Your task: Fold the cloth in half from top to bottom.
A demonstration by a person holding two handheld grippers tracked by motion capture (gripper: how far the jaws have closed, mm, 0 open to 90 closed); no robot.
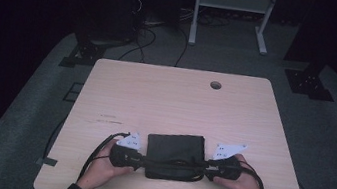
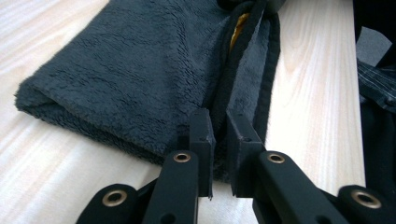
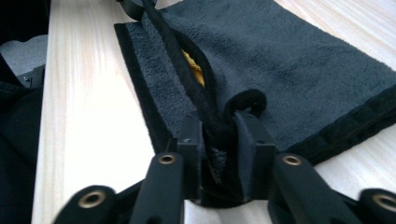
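Both grippers (image 1: 141,160) (image 1: 203,166) nearly closed, apparently pinching hem of folded towel (image 1: 176,148) on table (image 1: 180,101).

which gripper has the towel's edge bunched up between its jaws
The right gripper: a thick roll of the dark towel's hem sits between its jaws. The left gripper has just a thin edge in its narrow gap.

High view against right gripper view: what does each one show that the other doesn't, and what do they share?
High view alone: both hands, the left gripper, the whole table with its round hole, and the floor cables behind it.

Right gripper view alone: the right gripper clamped on the towel's bunched black hem, and a yellow patch under the lifted edge.

Both: the folded dark towel lying on the pale wood tabletop.
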